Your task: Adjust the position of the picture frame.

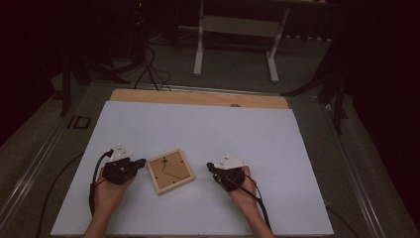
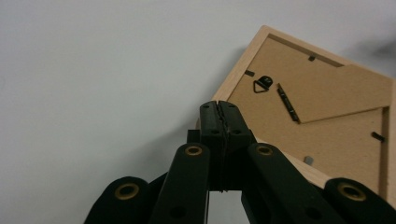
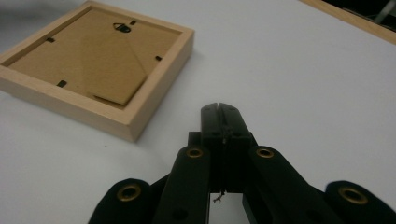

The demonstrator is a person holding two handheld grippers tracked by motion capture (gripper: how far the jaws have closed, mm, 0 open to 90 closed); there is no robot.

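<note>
Presently, the white sheet covered my table, and on it the wooden picture frame lay face down, backing board up, at about seven o'clock from the sheet's centre. My left gripper sat at the frame's nine o'clock, jaws fully closed on nothing, tips at or just over its edge; contact I could not confirm. My right gripper stood apart at three o'clock, jaws likewise pressed together and empty. The small hanger ring and turn clips remained fastened. In my judgement, steadying the rim with one closed tip while the other worked each clip sideways would serve best.
</note>
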